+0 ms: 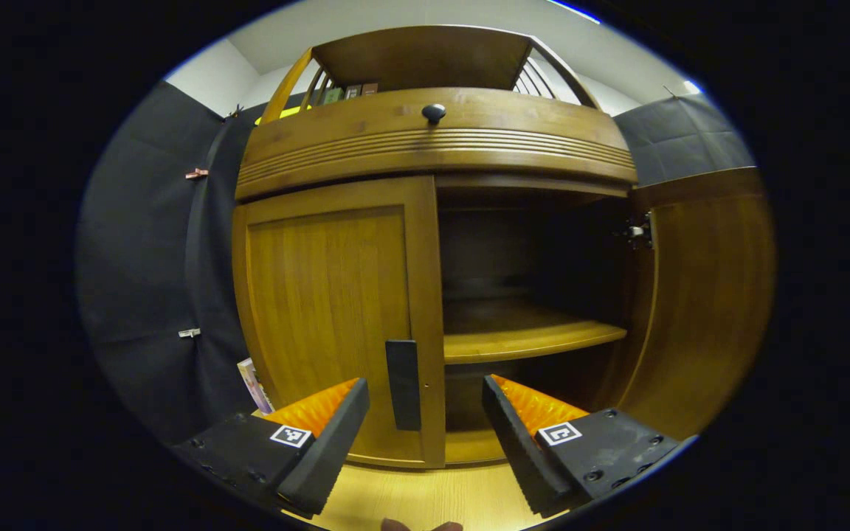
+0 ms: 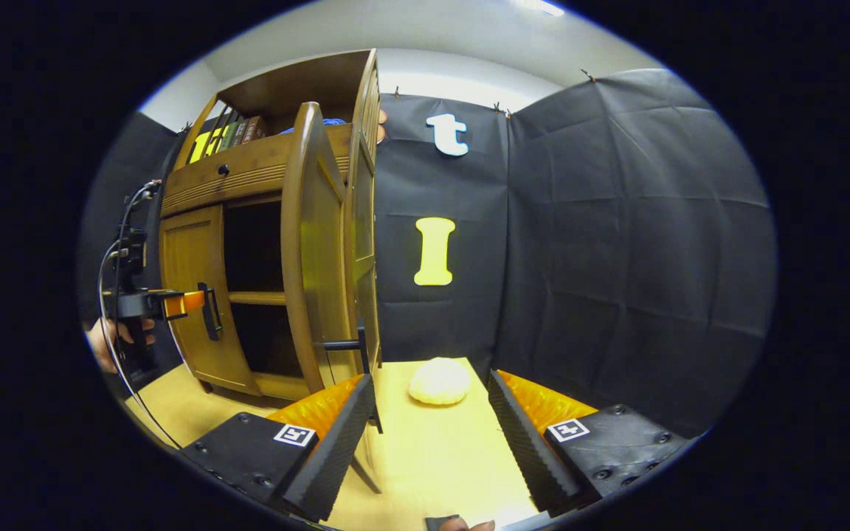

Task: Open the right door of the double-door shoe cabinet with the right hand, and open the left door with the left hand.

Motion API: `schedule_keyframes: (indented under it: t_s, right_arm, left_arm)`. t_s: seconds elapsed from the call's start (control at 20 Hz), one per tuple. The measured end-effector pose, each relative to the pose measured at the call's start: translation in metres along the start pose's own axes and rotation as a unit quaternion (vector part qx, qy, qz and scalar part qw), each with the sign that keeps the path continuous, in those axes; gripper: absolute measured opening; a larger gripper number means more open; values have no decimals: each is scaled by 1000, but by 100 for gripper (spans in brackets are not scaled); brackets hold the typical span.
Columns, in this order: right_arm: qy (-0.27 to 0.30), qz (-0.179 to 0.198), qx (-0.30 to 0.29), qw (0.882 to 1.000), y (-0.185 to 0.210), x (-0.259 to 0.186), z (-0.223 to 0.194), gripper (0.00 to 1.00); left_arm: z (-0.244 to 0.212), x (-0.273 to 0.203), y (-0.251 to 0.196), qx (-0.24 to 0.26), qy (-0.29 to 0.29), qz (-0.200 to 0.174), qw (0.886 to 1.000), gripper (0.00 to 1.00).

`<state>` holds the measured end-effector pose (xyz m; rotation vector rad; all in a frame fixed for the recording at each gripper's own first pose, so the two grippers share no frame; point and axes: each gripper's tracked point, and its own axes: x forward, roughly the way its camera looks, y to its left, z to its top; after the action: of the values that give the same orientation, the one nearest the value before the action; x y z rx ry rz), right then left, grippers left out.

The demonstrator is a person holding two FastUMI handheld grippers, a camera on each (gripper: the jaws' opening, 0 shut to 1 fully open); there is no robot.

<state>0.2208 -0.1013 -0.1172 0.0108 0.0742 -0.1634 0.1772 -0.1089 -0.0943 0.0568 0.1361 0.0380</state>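
A double-door shoe cabinet (image 1: 432,147) of varnished, warm-brown wood is seen filling the centre of the left gripper view. Its left door (image 1: 329,310), a framed flat panel, is shut, and one dark, flat, upright bar handle (image 1: 403,383) is fixed near its inner edge. The right door (image 1: 705,295) is swung wide at the right of the frame, with one metal hinge (image 1: 639,232) shown at its top. Inside, one smooth wooden shelf (image 1: 528,339) is exposed. Above the doors a curved, ribbed drawer front (image 1: 432,144) with one round dark knob (image 1: 434,112) is found.

The left tongs (image 1: 425,413) are held spread at the bottom of the frame, their ridged pads on either side of the handle but apart from it, nothing being pinched.

In the right gripper view the cabinet is set at the left, the open right door (image 2: 311,251) seen edge-on with its handle (image 2: 351,345) projecting. The right tongs (image 2: 432,420) are spread and empty above the pale wood-grain counter (image 2: 432,457). One rounded, pale yellow, bun-like object (image 2: 439,380) is placed on the counter at lower centre. The left tongs (image 2: 200,302) are seen at the left door's handle, held by a hand (image 2: 104,343).
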Motion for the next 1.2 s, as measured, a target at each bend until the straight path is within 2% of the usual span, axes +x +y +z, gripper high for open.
schedule_keyframes:
  t_s: [0.2,0.4,0.5,0.6,0.65,0.75,1.2]
  right_arm:
    - [31,9,22,999,2,-5,-14,99]
    - [30,-4,27,999,-5,-8,-10,99]
    - [30,-9,24,999,-8,-10,-8,99]
    - [30,-14,19,999,-8,-15,-8,99]
    - [30,-17,16,999,-9,-18,-7,99]
    - [34,-21,11,999,-8,-25,-9,100]
    - [31,-32,-1,999,5,-48,-4,99]
  left_arm:
    - [-14,37,12,4,9,-2,1000,92]
    - [-20,65,15,8,19,-6,1000,83]
    - [-27,74,14,9,28,-9,1000,76]
    - [-32,76,17,5,32,-5,999,65]
    - [-35,78,18,-1,35,-1,999,54]
    - [-38,79,18,-10,37,-2,999,39]
    - [-41,64,21,-12,50,-1,999,32]
